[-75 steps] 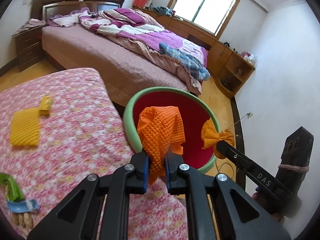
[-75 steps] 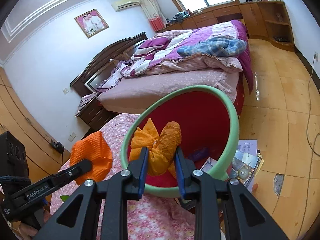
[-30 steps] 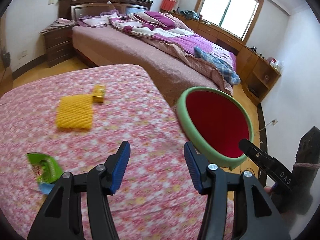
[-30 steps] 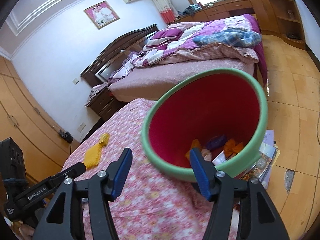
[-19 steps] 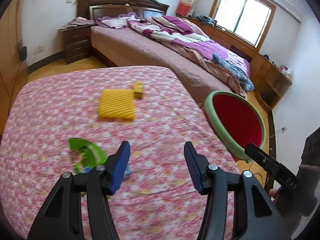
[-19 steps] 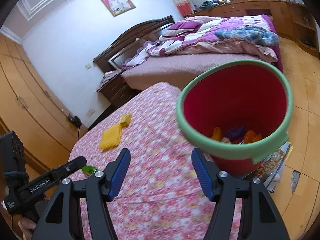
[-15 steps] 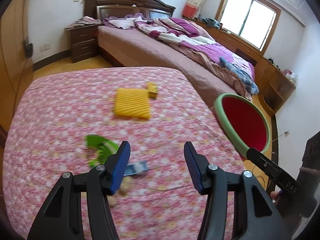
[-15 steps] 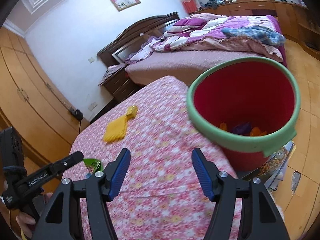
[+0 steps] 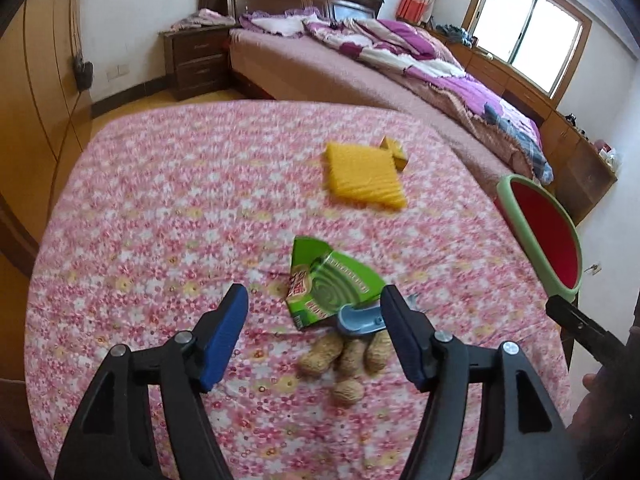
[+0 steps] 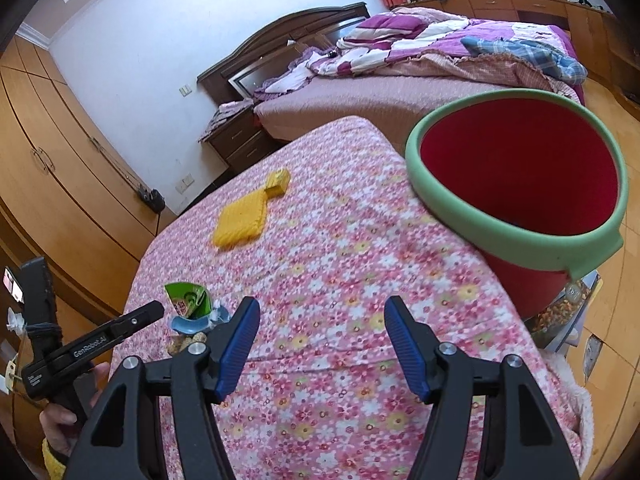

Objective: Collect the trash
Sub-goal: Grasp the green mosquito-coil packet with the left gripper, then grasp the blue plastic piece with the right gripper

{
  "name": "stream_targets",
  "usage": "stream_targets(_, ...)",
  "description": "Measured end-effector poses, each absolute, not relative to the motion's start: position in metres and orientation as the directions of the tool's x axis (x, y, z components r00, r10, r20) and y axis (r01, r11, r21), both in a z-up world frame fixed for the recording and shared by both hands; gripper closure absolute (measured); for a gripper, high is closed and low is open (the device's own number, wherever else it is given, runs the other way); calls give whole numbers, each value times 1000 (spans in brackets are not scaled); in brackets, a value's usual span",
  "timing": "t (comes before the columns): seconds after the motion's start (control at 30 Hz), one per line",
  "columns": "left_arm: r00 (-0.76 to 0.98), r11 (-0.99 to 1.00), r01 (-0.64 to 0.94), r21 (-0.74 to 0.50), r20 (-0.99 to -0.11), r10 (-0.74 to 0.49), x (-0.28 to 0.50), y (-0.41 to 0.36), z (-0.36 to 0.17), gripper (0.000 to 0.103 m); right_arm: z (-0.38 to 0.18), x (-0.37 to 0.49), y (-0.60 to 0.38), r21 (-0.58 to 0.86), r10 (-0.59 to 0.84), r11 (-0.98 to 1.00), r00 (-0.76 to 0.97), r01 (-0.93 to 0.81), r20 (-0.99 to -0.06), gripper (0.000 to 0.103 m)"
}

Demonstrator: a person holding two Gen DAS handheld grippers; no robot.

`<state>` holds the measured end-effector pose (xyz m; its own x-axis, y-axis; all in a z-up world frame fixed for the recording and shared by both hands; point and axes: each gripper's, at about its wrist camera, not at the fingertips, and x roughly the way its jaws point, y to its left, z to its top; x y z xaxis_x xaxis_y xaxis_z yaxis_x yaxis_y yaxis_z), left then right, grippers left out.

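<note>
My left gripper [image 9: 314,332] is open and empty, just above a green wrapper [image 9: 332,280], a blue scrap [image 9: 358,320] and several peanut shells [image 9: 344,360] on the pink flowered table [image 9: 160,220]. A yellow cloth [image 9: 362,176] and a small yellow box [image 9: 394,152] lie farther back. My right gripper [image 10: 322,344] is open and empty over the table [image 10: 340,280], left of the red bin with a green rim [image 10: 516,176]. The wrapper [image 10: 188,298] and yellow cloth [image 10: 242,224] also show in the right wrist view.
A large bed [image 9: 360,64] with purple bedding stands behind the table. A nightstand [image 9: 192,60] is at its left. Wooden wardrobes [image 10: 48,168] line the left wall. Magazines [image 10: 564,316] lie on the floor by the bin.
Both grippers dropped their orange cloths into the bin, opened, and swung left away from it. The left gripper now hovers over the green wrapper and peanut shells.
</note>
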<state>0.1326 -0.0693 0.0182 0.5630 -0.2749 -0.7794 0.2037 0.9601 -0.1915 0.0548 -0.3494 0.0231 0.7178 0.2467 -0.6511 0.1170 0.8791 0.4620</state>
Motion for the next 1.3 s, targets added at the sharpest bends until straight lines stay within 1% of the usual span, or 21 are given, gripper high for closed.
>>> stream_targets(0.13, 536, 949, 240, -207, -786, -307, 137, -76, 8, 31, 18, 58, -345, 456, 247, 882, 706, 120, -664, 36)
stream_targets(0.2, 521, 944, 263, -200, -794, -313, 142, -84, 3, 31, 15, 59, -345, 456, 249, 881, 701, 122, -668, 36)
stream_targets(0.33, 499, 954, 249, -165, -823, -273, 153, -94, -8, 31, 11, 61, -346, 456, 251, 881, 692, 127, -677, 36)
stream_targets(0.47, 487, 957, 240, -162, -833, -263, 161, -100, -15, 31, 8, 63, -350, 460, 252, 878, 689, 134, -680, 36)
stream_targets(0.53, 511, 966, 223, -133, -827, -232, 162, -102, -16, 34, 6, 65, -350, 462, 252, 876, 687, 136, -682, 36)
stream_targets(0.6, 526, 969, 214, -124, -821, -221, 164, -103, -17, 44, 4, 67, -351, 461, 252, 877, 687, 136, -682, 36)
stream_targets(0.63, 534, 971, 204, -125, -817, -217, 165, -102, -17, 47, 3, 67, -350, 461, 253, 877, 686, 134, -682, 36)
stream_targets(0.7, 541, 972, 186, -146, -810, -226, 167, -97, -15, 56, 2, 68, -350, 460, 257, 878, 684, 130, -683, 36)
stream_targets(0.77, 542, 968, 172, -181, -804, -246, 169, -90, -14, 62, 2, 67, -349, 460, 259, 879, 682, 128, -684, 36)
stream_targets(1.03, 595, 961, 141, -239, -755, -275, 161, -66, 3, 63, 2, 67, -348, 459, 256, 879, 683, 130, -684, 36)
stream_targets(1.2, 652, 960, 131, -246, -708, -271, 147, -55, 19, 63, 7, 67, -337, 445, 259, 889, 685, 107, -681, 36)
stream_targets(1.3, 659, 955, 112, -274, -699, -278, 140, -45, 24, 63, 12, 68, -328, 432, 262, 898, 685, 86, -679, 36)
